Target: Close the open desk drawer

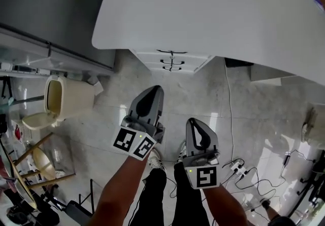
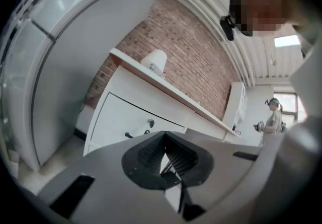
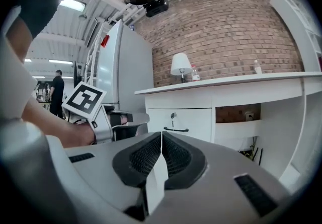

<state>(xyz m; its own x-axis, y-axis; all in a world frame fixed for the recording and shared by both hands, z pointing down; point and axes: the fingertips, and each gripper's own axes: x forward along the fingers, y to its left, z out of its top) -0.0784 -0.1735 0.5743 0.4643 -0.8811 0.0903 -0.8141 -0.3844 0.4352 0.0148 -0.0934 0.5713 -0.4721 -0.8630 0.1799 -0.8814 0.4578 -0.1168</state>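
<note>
My left claw [image 1: 154, 89] and right claw [image 1: 196, 121] are pinched closed, holding nothing.
The drawer [image 1: 171, 60] lies straight ahead under the table [image 1: 213, 11], seemingly flush; the left is nearer.

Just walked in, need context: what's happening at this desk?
A person stands facing the white desk, a gripper in each hand. The left gripper and right gripper are both shut and empty, held short of the drawer unit. In the right gripper view the top drawer looks flush, not open.

light: bright, ceiling panels [image 3: 70, 5] | glare: glossy floor [image 1: 249, 118] | edges: fisheye warp, dark corners | focus: slight blur
</note>
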